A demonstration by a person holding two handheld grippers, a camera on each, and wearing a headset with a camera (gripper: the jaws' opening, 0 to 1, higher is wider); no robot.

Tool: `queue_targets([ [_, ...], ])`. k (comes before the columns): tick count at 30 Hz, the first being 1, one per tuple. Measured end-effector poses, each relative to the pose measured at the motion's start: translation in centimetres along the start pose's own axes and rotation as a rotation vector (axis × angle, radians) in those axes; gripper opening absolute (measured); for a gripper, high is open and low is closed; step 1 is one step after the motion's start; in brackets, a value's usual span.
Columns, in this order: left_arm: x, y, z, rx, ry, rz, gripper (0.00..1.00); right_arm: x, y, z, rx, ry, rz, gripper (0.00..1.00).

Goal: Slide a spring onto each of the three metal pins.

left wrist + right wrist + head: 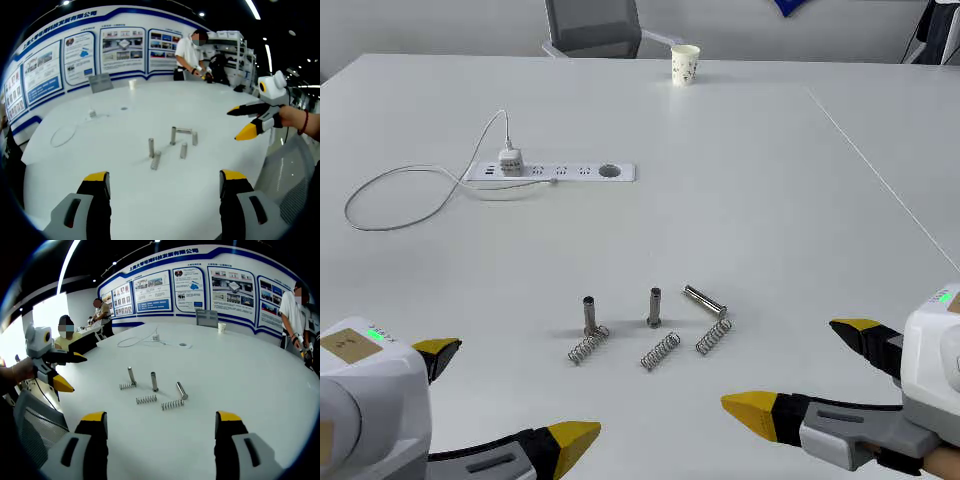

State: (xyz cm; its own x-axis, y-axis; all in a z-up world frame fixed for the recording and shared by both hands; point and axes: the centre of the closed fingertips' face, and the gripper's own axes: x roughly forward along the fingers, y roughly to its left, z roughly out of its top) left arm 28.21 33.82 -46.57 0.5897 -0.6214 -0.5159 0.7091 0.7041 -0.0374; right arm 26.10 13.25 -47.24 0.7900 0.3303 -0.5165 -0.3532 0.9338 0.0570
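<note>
White smooth tabletop (740,200) lets parts roll. Your yellow-tipped left gripper (508,392) and right gripper (792,365) hang wide, empty. Two grey metal pins (590,313) stand mid-table, a third pin (704,301) lies flat. A clumsy pinch could topple them or flick the small coiled springs (660,351) alongside.

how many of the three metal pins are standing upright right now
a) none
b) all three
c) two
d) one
c: the left pin and the middle pin stand on end, while the right pin lies on its side.
</note>
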Motion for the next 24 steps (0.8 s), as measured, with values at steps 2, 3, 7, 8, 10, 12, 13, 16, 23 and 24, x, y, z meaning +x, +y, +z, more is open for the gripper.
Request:
queue_targets([
  [2, 0.1, -0.1, 0.0, 0.001, -0.001, -0.002, 0.92, 0.4, 0.0, 0.1, -0.013, 0.008, 0.005, 0.89],
  [3, 0.1, -0.1, 0.0, 0.003, -0.001, -0.004, 0.92, 0.6, -0.1, 0.2, -0.018, 0.010, 0.008, 0.89],
  [7, 0.3, -0.1, 0.0, 0.006, -0.001, -0.005, 0.91, 1.5, -0.2, 0.8, -0.027, 0.013, 0.025, 0.87],
  [8, 0.3, -0.1, 0.0, 0.006, -0.002, -0.004, 0.91, 1.7, -0.3, 0.9, -0.031, 0.013, 0.026, 0.86],
  [10, 0.4, -0.1, 0.0, 0.006, -0.004, -0.004, 0.91, 2.2, -0.5, 1.2, -0.037, 0.013, 0.031, 0.84],
  [12, 0.4, 0.0, 0.0, 0.006, -0.004, -0.004, 0.91, 2.7, -0.7, 1.3, -0.039, 0.019, 0.039, 0.83],
  [13, 0.5, 0.0, -0.1, 0.007, -0.004, -0.005, 0.90, 2.8, -0.8, 1.4, -0.041, 0.019, 0.040, 0.82],
  [16, 0.6, 0.0, -0.1, 0.008, -0.007, -0.008, 0.90, 3.4, -1.0, 1.6, -0.051, 0.021, 0.044, 0.80],
  [23, 1.0, -0.2, -0.1, 0.011, -0.007, -0.013, 0.89, 4.8, -1.8, 2.1, -0.067, 0.016, 0.056, 0.73],
  [24, 1.1, -0.2, -0.1, 0.011, -0.007, -0.013, 0.89, 4.9, -1.9, 2.2, -0.068, 0.016, 0.056, 0.72],
])
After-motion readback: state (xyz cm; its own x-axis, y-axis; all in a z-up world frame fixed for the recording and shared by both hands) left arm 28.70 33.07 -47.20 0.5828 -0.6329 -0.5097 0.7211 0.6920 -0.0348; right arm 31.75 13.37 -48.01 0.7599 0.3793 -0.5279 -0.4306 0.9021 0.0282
